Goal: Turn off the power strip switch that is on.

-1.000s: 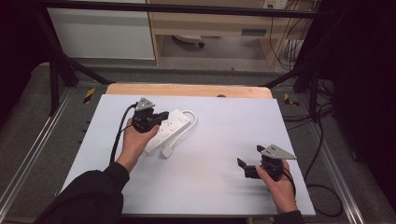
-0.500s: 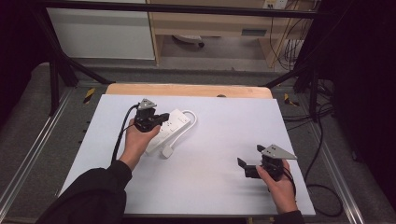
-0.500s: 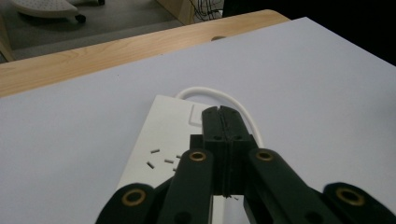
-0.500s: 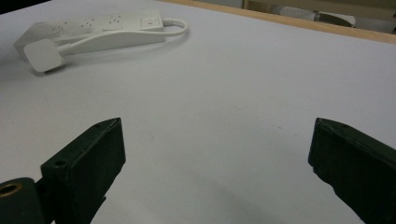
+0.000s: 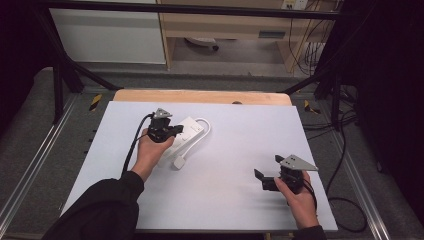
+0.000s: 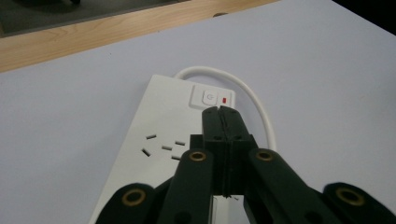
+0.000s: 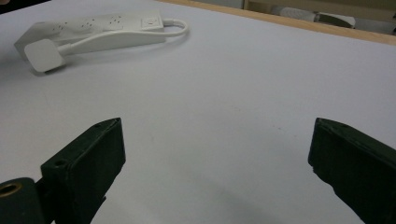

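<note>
A white power strip (image 5: 191,128) lies on the white table, its cord looping back to a white plug (image 5: 179,162) beside it. My left gripper (image 5: 178,130) hovers over the strip with its jaws shut and nothing between them. In the left gripper view its tips (image 6: 219,112) sit just short of the strip's power switch (image 6: 208,97), which has a small red indicator (image 6: 225,99). My right gripper (image 5: 260,180) rests low at the table's front right, open and empty. In the right gripper view its jaws (image 7: 217,140) stand wide apart, with the strip (image 7: 93,28) and plug (image 7: 44,55) far off.
The white tabletop (image 5: 240,135) has a wooden strip (image 5: 200,96) along its far edge. Metal frame rails (image 5: 360,185) run down both sides. Cables (image 5: 345,215) trail off the right side onto the floor.
</note>
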{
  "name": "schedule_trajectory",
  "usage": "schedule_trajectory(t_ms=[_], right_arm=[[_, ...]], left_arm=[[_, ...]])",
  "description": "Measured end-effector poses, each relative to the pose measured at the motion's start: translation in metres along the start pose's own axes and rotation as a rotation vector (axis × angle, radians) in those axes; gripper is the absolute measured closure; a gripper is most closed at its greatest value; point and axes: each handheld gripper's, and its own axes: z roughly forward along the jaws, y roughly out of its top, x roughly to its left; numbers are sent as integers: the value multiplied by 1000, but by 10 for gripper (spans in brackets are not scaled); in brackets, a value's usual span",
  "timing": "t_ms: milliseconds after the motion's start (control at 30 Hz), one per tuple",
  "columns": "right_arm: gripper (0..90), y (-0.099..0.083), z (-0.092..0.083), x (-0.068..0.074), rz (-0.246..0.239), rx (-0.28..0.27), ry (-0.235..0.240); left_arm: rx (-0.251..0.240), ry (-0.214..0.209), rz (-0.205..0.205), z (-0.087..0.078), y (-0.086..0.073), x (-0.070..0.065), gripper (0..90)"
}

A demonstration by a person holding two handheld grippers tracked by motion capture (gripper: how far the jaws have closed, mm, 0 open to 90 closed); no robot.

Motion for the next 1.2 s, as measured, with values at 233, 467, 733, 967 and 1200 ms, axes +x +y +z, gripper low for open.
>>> schedule_trajectory(t_ms=[233,467,733,967,1200], right_arm=[[44,0,0,0,-1,-1,1],[44,0,0,-1,-3,-2,1],[44,0,0,0,-2,0,1],[44,0,0,-1,-3,-1,2],[44,0,-1,-2,-2,-3,-2]], left_arm=[[35,0,-6,8,-4,0,899],[65,3,3,13,-7,1,900],[92,2,21,17,-9,0,900],[102,1,27,19,-10,-2,900],[109,3,33,22,-12,-3,899]])
